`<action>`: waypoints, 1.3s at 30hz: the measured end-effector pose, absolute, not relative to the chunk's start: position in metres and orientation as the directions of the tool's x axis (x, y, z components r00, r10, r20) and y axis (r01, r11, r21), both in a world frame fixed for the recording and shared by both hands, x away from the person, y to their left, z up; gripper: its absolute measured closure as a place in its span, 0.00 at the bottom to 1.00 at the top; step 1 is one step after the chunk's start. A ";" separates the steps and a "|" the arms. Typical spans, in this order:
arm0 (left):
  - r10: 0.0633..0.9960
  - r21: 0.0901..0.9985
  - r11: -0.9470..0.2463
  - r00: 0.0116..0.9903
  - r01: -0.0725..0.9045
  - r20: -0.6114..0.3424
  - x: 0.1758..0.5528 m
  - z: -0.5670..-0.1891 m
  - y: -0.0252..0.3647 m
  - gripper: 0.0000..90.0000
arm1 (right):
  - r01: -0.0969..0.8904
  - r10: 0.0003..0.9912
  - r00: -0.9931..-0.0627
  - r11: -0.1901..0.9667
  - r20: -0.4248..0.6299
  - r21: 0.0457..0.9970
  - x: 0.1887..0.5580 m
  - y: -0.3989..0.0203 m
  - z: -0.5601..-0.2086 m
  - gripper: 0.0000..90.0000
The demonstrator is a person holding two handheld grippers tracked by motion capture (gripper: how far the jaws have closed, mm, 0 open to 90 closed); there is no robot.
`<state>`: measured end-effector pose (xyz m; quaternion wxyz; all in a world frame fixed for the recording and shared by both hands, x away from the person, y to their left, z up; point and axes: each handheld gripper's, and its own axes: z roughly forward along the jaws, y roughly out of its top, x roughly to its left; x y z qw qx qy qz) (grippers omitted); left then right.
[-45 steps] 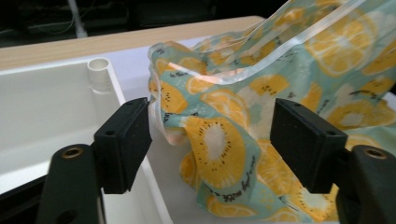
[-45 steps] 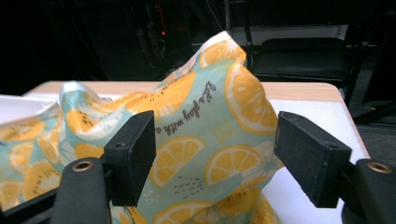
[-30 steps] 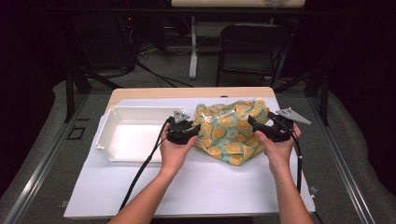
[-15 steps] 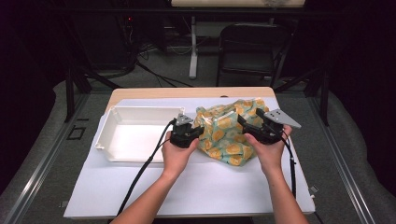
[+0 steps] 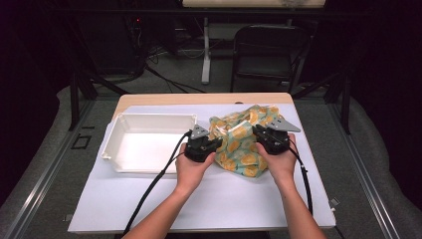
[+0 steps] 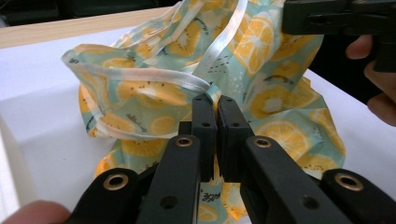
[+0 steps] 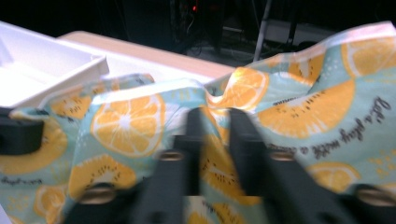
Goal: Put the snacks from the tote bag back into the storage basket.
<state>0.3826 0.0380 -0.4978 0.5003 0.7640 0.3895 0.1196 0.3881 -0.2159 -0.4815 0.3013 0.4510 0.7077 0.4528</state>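
Note:
A crumpled teal cloth [image 5: 238, 144] printed with orange slices lies on the white table cover, right of centre. My left gripper [image 5: 217, 144] is at its left edge. In the left gripper view its jaws [image 6: 215, 100] are shut on a fold of the cloth [image 6: 149, 93] just below a pale hem. My right gripper [image 5: 257, 132] is at the cloth's right side. Its jaws [image 7: 215, 116] have just been closing and now pinch the cloth [image 7: 126, 119] between them, though that view is blurred.
A white rectangular tray [image 5: 149, 118] stands left of the cloth, close to my left hand; its corner is also in the right gripper view [image 7: 70, 60]. The wooden table edge [image 5: 199, 98] runs along the back. A black chair [image 5: 268, 50] stands beyond it.
My right hand has moved left, in onto the cloth's right side, and its jaws have closed on the fabric. The left gripper has stayed at the cloth's left edge.

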 end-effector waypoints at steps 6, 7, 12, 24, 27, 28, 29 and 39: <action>0.704 0.863 -0.213 0.684 0.459 -0.190 0.377 -0.497 0.037 0.97 | 0.360 0.902 -0.431 0.178 -0.006 0.916 0.379 -0.226 -0.481 1.00; 0.704 0.864 -0.206 0.683 0.459 -0.195 0.376 -0.497 0.037 0.96 | 0.360 0.901 -0.434 0.180 -0.006 0.915 0.377 -0.228 -0.480 1.00; 0.711 0.869 -0.203 0.678 0.451 -0.185 0.371 -0.497 0.039 0.80 | 0.368 0.900 -0.436 0.171 0.007 0.914 0.360 -0.239 -0.482 1.00; 0.750 0.872 -0.170 0.634 0.460 -0.189 0.373 -0.498 0.040 0.49 | 0.444 0.912 -0.410 0.183 0.017 0.877 0.347 -0.258 -0.501 1.00; 0.759 0.867 -0.165 0.621 0.471 -0.193 0.376 -0.499 0.041 0.48 | 0.474 0.917 -0.398 0.174 0.034 0.863 0.350 -0.260 -0.511 1.00; 0.759 0.867 -0.165 0.621 0.471 -0.193 0.376 -0.499 0.041 0.49 | 0.474 0.917 -0.398 0.174 0.034 0.863 0.350 -0.260 -0.511 1.00; 0.761 0.867 -0.161 0.619 0.472 -0.196 0.376 -0.500 0.040 0.49 | 0.492 0.920 -0.390 0.171 0.040 0.854 0.352 -0.263 -0.515 1.00; 0.746 0.879 -0.106 0.622 0.464 -0.239 0.382 -0.495 0.036 0.48 | 0.582 0.936 -0.349 0.173 0.052 0.794 0.362 -0.267 -0.541 1.00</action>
